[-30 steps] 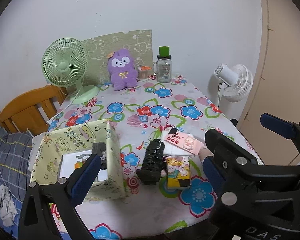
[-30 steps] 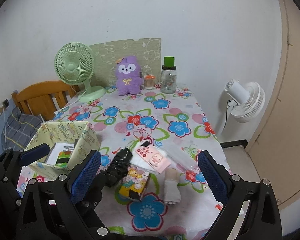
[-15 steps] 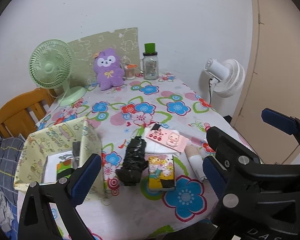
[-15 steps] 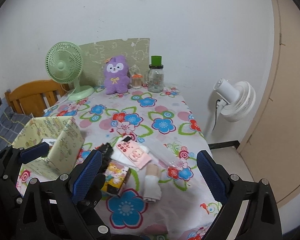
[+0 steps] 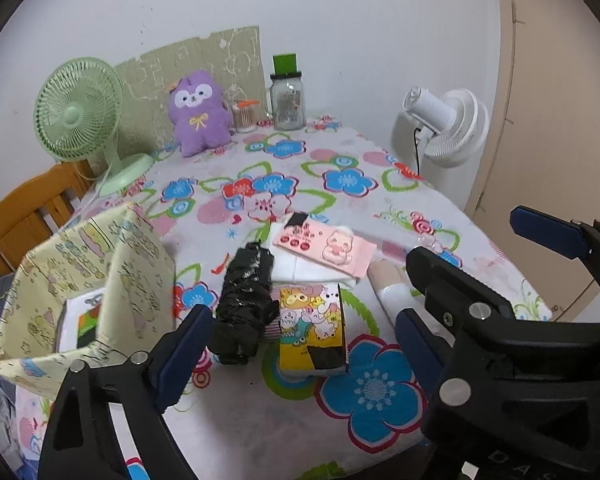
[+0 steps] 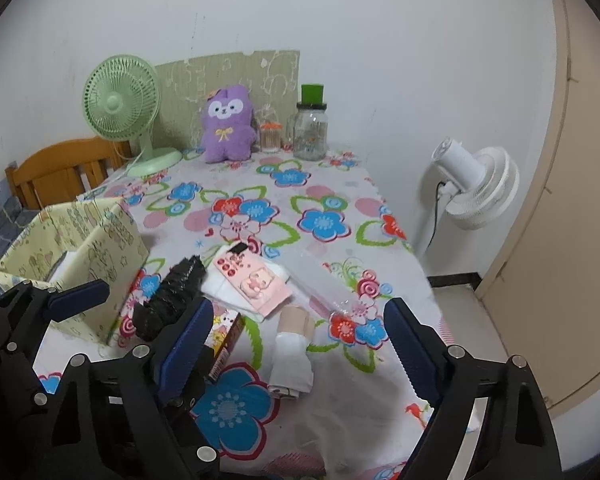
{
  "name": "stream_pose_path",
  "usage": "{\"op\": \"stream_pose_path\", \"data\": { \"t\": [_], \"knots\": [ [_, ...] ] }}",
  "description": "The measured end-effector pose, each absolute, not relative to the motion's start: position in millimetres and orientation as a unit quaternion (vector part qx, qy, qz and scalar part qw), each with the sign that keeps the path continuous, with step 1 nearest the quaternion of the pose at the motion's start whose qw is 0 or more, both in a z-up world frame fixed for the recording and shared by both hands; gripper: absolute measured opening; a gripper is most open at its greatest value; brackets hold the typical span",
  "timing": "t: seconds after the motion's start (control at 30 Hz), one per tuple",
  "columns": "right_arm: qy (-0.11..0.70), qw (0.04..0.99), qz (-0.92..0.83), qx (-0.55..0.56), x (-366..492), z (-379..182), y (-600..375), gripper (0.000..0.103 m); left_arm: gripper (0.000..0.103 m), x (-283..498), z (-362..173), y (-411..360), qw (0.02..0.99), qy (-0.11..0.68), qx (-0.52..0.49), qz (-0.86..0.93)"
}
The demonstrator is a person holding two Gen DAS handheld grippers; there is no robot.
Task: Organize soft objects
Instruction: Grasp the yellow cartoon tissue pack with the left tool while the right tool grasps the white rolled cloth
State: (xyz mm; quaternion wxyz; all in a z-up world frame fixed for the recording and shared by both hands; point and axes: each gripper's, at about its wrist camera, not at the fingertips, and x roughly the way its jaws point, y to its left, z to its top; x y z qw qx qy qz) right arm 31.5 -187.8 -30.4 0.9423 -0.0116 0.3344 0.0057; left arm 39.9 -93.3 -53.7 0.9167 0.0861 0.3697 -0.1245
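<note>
The left gripper (image 5: 300,344) and right gripper (image 6: 300,340) hung over the floral tablecloth (image 5: 260,412), both spread wide with jaws closing and nothing between the pads. The yellow cartoon-printed pack (image 5: 314,328), black crinkled bundle (image 5: 244,300), pink cartoon pouch (image 5: 324,246) and rolled beige-and-white cloth (image 6: 294,350) lay clustered beside the pale printed box (image 5: 136,272). Their printing was too small to read; only "DAS" showed on the left gripper's body.
</note>
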Motion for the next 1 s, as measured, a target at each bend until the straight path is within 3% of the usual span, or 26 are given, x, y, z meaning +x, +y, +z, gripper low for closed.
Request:
{"op": "stream_pose_path", "data": {
  "t": [0.53,1.0],
  "knots": [
    [0.395,0.918,0.013,0.005,61,-80,-198,0.083,0.071,58,-98,-100,0.894,0.421,0.076,-0.131],
    [0.447,0.894,0.019,0.022,88,-112,-201,0.067,0.057,76,-122,-104,0.875,0.458,0.074,-0.135]
  ]
}}
